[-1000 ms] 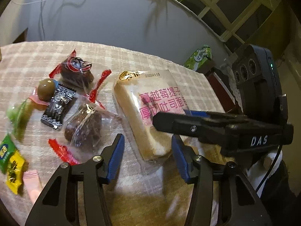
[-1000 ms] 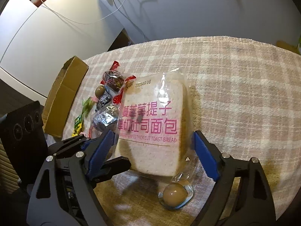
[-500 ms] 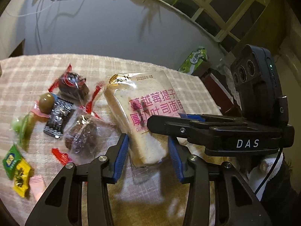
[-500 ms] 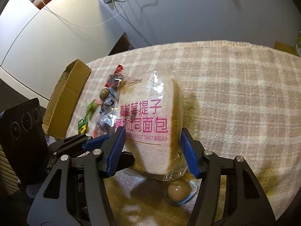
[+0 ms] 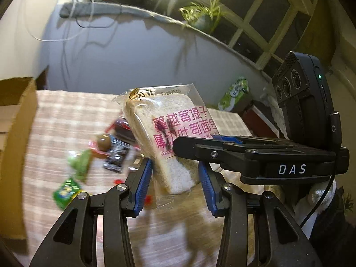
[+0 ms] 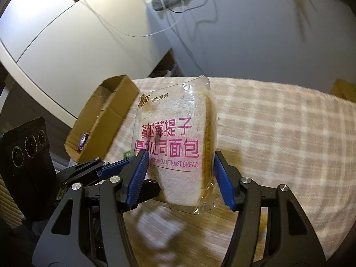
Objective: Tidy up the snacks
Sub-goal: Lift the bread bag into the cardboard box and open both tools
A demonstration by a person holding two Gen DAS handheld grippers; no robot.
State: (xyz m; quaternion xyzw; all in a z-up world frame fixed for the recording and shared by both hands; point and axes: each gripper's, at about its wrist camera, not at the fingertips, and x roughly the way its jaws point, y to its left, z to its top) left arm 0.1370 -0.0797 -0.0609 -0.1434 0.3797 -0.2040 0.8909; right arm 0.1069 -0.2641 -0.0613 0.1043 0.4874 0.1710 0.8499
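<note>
A wrapped toast slice (image 5: 169, 138) hangs tilted above the counter (image 6: 278, 122), pinched from two sides by a pair of hand-held grippers. The clear bag carries pink Chinese lettering, the English words "thick cut toast bread" and a printed date near its top seal.

The left gripper (image 5: 175, 179) has its blue-padded jaws partly closed on the lower end of the slice, pads pressing the bread's flat faces through the wrapper. The right gripper (image 6: 180, 176) clamps the same lower end across its crust edges, jaws about half open with the bread filling the gap. Both pairs of jaws have just been closing, with the bread between them.

Under the slice, a blurred scatter of small snacks (image 5: 109, 151) lies on the plaid cloth: a brown ball, a dark packet, green and yellow sachets and red-wrapped pieces.

An open cardboard box (image 6: 104, 120) sits at the counter's left edge, seen beyond the bread from the right wrist; something small and purple shows inside it. Behind the counter runs a pale wall with loose cables (image 6: 178, 33), and a potted plant (image 5: 200, 15) stands on the window ledge above.
</note>
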